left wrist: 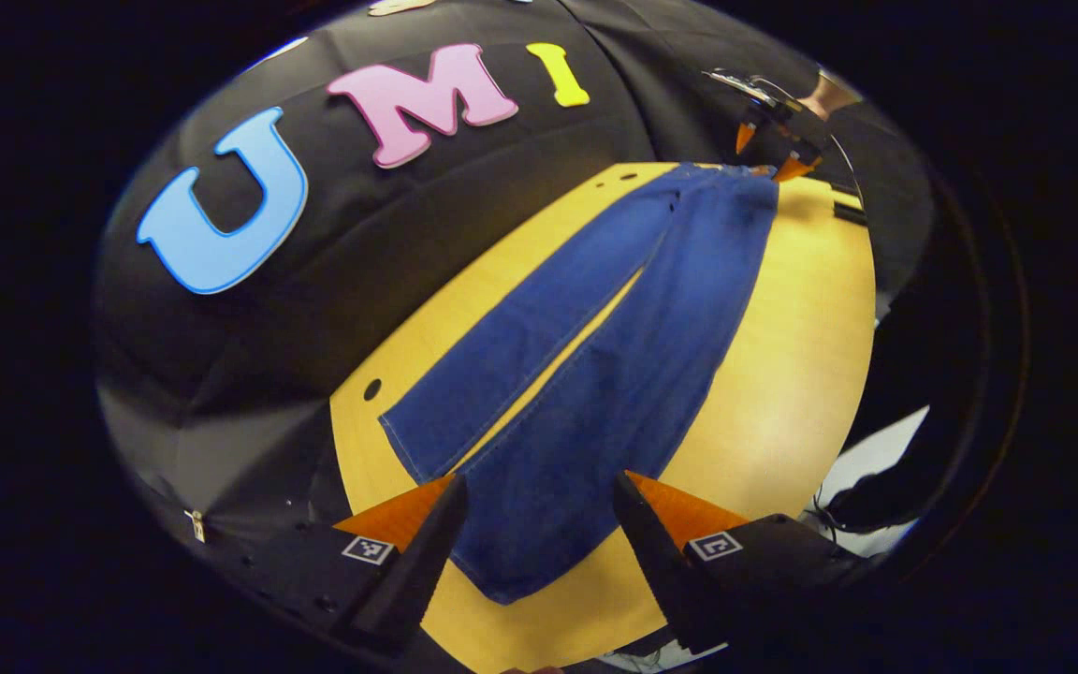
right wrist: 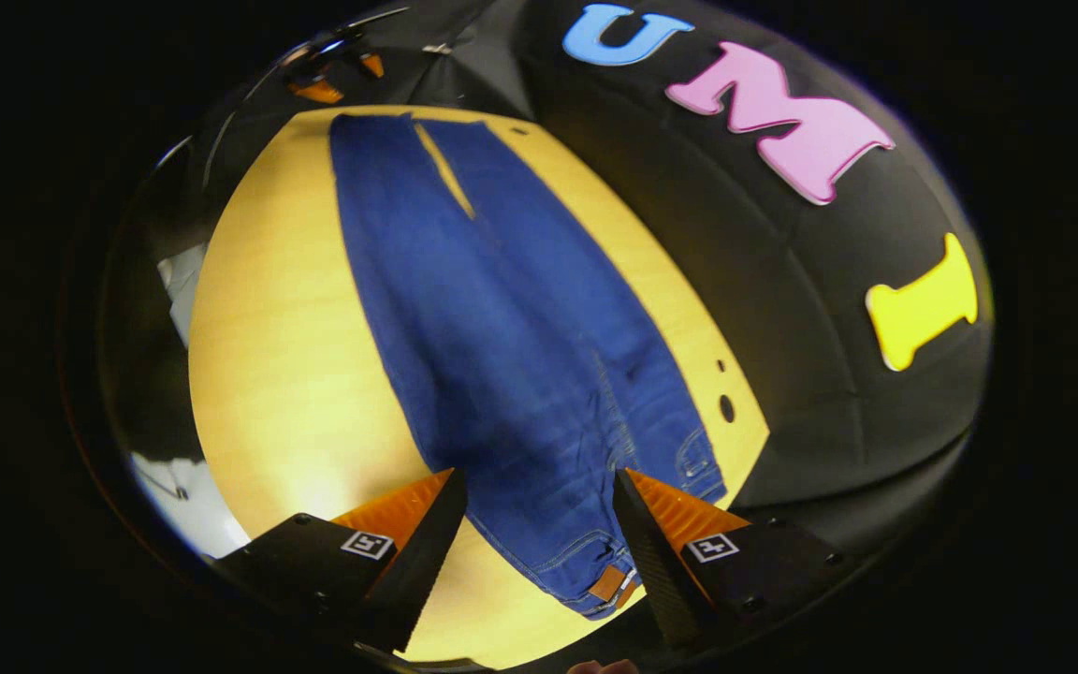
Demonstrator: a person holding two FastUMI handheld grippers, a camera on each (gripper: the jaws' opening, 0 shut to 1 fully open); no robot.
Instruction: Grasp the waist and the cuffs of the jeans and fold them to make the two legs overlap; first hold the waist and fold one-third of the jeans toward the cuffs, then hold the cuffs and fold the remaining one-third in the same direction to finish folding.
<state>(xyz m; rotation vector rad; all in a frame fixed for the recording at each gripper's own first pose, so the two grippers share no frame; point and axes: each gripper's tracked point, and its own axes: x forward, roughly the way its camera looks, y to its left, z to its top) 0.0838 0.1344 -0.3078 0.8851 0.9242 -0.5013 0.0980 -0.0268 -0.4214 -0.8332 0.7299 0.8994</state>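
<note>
Jeans (left wrist: 586, 374) flat on table (left wrist: 782, 374), both grippers open.

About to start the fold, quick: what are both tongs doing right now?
Left tongs: open, empty, above the jeans at a cuff.
Right tongs: open, empty, above the waist.

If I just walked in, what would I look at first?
The big blue jeans would catch your eye, lying flat and stretched out along the yellow wooden table, legs spread slightly apart. The left gripper hovers open over the cuff end. The right gripper hovers open over the waist end.
</note>
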